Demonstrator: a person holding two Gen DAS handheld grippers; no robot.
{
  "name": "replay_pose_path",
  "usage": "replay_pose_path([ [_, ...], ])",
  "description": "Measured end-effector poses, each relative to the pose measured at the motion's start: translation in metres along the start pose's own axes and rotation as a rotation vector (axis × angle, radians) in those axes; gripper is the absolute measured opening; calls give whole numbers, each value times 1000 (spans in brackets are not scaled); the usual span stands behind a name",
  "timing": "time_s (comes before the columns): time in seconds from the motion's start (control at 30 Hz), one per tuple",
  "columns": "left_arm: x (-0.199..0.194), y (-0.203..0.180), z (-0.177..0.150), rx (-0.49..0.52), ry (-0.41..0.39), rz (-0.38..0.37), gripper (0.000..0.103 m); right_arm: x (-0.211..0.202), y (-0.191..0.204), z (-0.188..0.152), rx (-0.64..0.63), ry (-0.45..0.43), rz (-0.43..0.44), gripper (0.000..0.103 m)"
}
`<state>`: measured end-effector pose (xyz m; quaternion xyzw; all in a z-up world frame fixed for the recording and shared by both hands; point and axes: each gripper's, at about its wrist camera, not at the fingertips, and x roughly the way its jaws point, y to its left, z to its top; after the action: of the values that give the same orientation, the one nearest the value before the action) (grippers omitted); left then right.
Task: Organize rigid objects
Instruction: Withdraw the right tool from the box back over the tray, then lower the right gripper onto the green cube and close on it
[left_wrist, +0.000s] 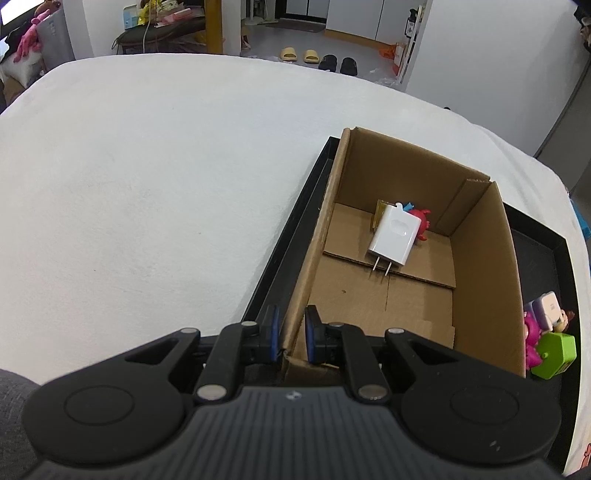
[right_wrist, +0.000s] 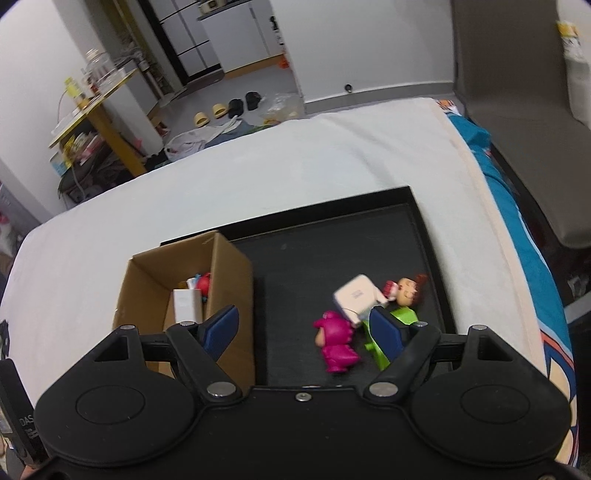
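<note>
Left wrist view: left gripper (left_wrist: 291, 332) clamped on cardboard box (left_wrist: 480, 266) wall; right gripper (right_wrist: 304, 332) wide above tray (right_wrist: 424, 236).

Two steep close wrist views, shared cardboard box (left_wrist: 369, 295) (right_wrist: 229, 273)

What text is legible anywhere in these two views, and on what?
"DAS": on the black object at the right wrist view's left edge; cut off, the rest unreadable.
Print on the small white box in the black tray: too blurred to read.
Nothing else legible.
</note>
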<state>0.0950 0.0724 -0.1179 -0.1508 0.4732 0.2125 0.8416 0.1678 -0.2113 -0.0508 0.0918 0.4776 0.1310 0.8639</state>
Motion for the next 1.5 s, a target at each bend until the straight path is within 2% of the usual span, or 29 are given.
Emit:
replay_pose_path([
  [0.43,0,-11,-2,44,-7,55,13,17,-55,-10,108,43,-34,77],
  [0.77,1,-16,-3,53,-12,74,13,42,-61,-18,31,81,-69,77],
  [1.23,5,-18,-3,50,0,94,14,71,-68,-24,38,90,-58,76],
  [1.27,5,-18,-3,49,-1,94,14,73,-68,-24,40,91,-61,73],
  [1.33,4,-18,-3,48,-2,92,14,76,-69,-25,39,103,-76,50],
  [1.37,4,-18,-3,44,-1,91,14,75,-69,-25,41,99,-69,47],
  [1.4,4,-18,-3,42,-1,91,14,73,-68,-26,38,97,-47,32],
  [1.43,4,-18,-3,41,-2,90,14,72,-67,-26,29,96,-40,21],
  [1.5,4,-18,-3,44,-3,91,14,69,-64,-29,13,101,-41,13],
])
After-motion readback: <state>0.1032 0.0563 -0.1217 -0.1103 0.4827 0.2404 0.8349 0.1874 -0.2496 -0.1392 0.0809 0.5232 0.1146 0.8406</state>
